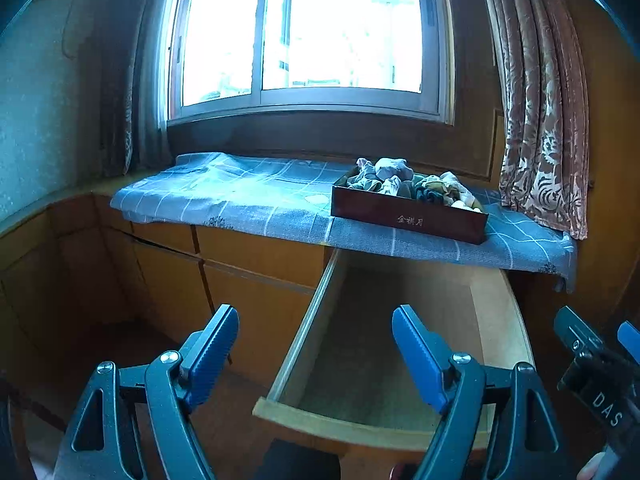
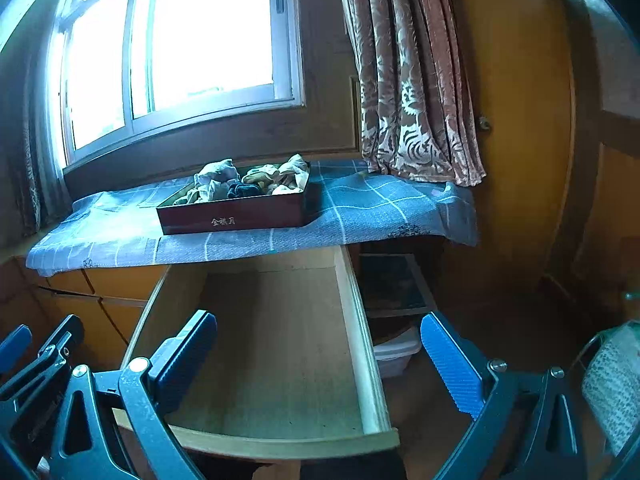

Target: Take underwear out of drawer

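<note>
**Inspector:** Status of the drawer?

**Assistant:** Pulled well out from the wooden cabinet. Its floor is bare in both wrist views; no garment is visible inside.

**Inspector:** Location of the underwear?

**Assistant:** A heap of crumpled small garments fills the dark red box standing on the blue checked cloth over the sill, below the window and directly above the open drawer. I cannot confirm each piece in it is underwear.

**Inspector:** Grippers?

**Assistant:** The left gripper has its blue pads spread wide and carries nothing. The right gripper is likewise spread and empty. Both hang in front of the drawer's front edge, apart from the box.

**Inspector:** Assessment?

**Assistant:** Judged from the layout, removal looks complete: contents up on the sill, drawer empty. Remaining work appears nil, unless something lies out of sight at the drawer's shadowed rear, under the cloth's overhang
</note>
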The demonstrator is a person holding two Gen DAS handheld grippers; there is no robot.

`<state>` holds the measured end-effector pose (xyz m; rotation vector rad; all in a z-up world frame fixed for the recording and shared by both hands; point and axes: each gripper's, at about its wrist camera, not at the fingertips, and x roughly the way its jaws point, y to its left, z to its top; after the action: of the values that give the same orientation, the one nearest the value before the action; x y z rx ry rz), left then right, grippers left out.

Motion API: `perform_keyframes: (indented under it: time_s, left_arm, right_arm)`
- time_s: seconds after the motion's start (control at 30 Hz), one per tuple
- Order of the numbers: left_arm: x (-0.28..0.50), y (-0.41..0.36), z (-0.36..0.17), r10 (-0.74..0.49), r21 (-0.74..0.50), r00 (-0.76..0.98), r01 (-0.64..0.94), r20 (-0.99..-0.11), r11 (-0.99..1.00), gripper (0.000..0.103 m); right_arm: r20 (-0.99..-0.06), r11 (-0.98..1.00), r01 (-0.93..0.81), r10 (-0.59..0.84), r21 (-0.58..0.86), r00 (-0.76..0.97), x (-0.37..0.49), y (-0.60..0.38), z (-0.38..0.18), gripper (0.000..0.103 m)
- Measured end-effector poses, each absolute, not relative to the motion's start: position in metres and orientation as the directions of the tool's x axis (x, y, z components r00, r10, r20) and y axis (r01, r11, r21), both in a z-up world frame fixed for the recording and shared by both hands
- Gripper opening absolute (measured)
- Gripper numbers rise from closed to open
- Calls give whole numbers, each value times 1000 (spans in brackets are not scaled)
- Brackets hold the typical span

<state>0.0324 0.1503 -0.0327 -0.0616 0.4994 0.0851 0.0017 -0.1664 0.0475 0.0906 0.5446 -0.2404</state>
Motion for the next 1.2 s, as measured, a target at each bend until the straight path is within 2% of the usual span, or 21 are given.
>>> perform_keyframes:
  time_s: [0.27,0.57,1.2]
  left_arm:
    - [20,156,-29,74,-36,886,-102,-458,994,81]
    - [17,156,-28,60,-55,886,-96,-459,994,73]
    - [15,152,-31,60,-40,885,-88,-462,995,73]
  right_arm:
    - [-507,975,223,-187,11,841,-8,-155,50,103]
    - [-509,977,213,-181,5,842,-9,-150,48,103]
    - [-527,979,206,-171,7,832,-5,-148,41,103]
